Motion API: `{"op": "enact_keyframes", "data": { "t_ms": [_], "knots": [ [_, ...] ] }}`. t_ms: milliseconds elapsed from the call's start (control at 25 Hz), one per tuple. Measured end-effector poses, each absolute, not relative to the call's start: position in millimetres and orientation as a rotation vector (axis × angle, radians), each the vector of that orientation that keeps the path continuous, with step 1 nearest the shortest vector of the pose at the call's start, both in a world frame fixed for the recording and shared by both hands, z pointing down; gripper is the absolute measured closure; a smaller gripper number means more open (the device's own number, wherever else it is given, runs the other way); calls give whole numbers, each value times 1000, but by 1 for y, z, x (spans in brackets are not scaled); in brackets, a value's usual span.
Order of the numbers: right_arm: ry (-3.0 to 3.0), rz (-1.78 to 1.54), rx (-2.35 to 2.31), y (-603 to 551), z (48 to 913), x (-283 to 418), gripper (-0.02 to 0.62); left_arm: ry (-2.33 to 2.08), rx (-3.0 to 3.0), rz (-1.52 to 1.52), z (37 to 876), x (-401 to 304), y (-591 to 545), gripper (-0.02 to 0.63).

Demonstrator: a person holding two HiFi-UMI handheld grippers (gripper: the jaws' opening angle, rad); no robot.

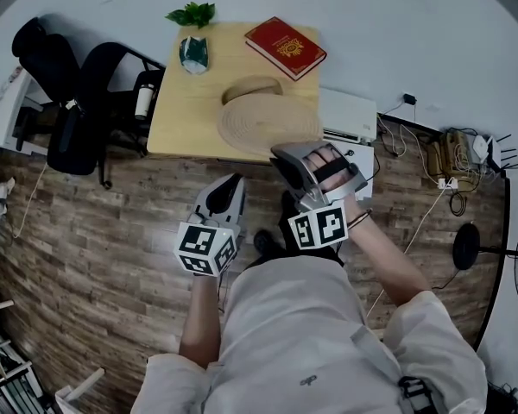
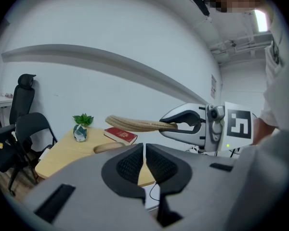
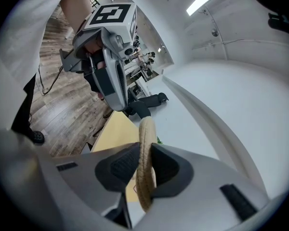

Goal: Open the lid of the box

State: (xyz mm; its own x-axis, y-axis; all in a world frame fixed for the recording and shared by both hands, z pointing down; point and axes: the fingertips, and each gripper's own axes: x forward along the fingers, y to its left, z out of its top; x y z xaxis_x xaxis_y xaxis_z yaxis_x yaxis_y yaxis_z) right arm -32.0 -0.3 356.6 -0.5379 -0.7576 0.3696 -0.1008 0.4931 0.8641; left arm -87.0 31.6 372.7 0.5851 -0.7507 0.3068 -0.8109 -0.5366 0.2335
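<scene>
My right tongs (image 1: 282, 151) are pinching the near rim of the woven lid (image 1: 268, 123) at the centre of the head view. They hold it clear above the box (image 1: 252, 87), which sits on the counter (image 1: 183, 110) just above it in frame. The round lid lies near level, flat face up, reaching away from the tongs toward the top of the frame. My left tongs (image 1: 234, 182) are pressed together on nothing, lower left of the lid.

box (image 1: 250, 87) half hidden behind lid (image 1: 270, 125), book (image 1: 285, 47) print unreadable
</scene>
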Motion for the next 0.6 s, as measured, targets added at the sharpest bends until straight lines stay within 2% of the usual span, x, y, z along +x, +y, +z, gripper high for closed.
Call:
{"op": "enact_keyframes", "data": {
  "t_ms": [600],
  "knots": [
    [-1952,-1076,728,0,351,-34,522,-1249,2484,203,369,-84,37,592]
  ]
}}
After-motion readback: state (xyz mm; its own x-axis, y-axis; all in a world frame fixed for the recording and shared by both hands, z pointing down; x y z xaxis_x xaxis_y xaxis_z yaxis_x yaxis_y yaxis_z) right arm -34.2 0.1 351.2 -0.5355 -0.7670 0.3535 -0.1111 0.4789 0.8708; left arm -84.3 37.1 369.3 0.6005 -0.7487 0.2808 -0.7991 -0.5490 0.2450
